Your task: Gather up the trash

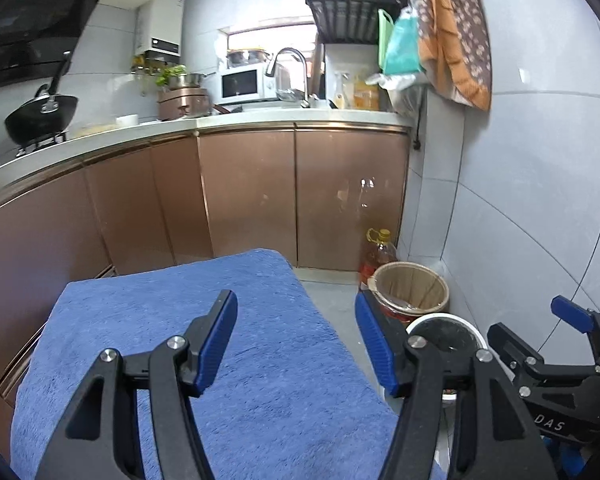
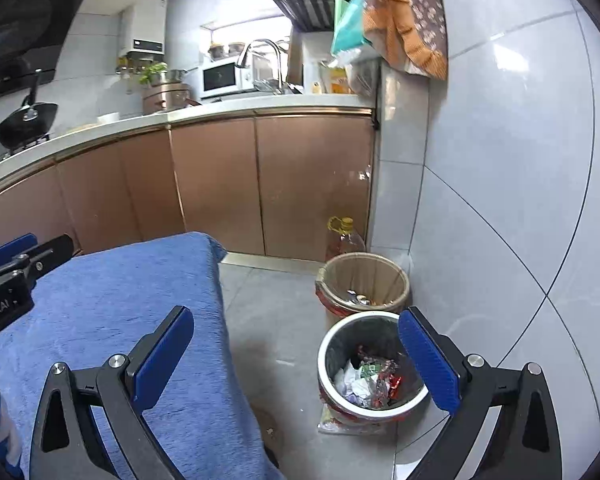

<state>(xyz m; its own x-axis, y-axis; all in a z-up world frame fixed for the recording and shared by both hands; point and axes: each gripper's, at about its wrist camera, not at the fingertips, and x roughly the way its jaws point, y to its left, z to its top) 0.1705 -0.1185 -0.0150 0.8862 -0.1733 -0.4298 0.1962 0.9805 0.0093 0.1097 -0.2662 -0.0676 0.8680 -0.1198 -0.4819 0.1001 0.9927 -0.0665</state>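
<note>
A white-rimmed bin [image 2: 323,364] with a black liner stands on the floor by the wall and holds crumpled paper and wrappers [image 2: 370,380]. In the left wrist view the same bin [image 1: 474,330] is half hidden behind a finger. My right gripper [image 2: 296,320] is open and empty, its right finger over the bin's rim. My left gripper [image 1: 296,308] is open and empty above the blue towel [image 1: 260,360] and its right edge. Each gripper shows in the other's view: the right gripper [image 1: 540,328] at the lower right, the left gripper [image 2: 32,250] at the left edge.
A brown bin [image 2: 364,280] with a few scraps stands behind the white one, with an oil bottle [image 2: 344,236] at the cabinet corner. Copper cabinets [image 1: 244,192] under a white counter [image 1: 220,122] lie ahead. A tiled wall [image 2: 500,200] closes the right side.
</note>
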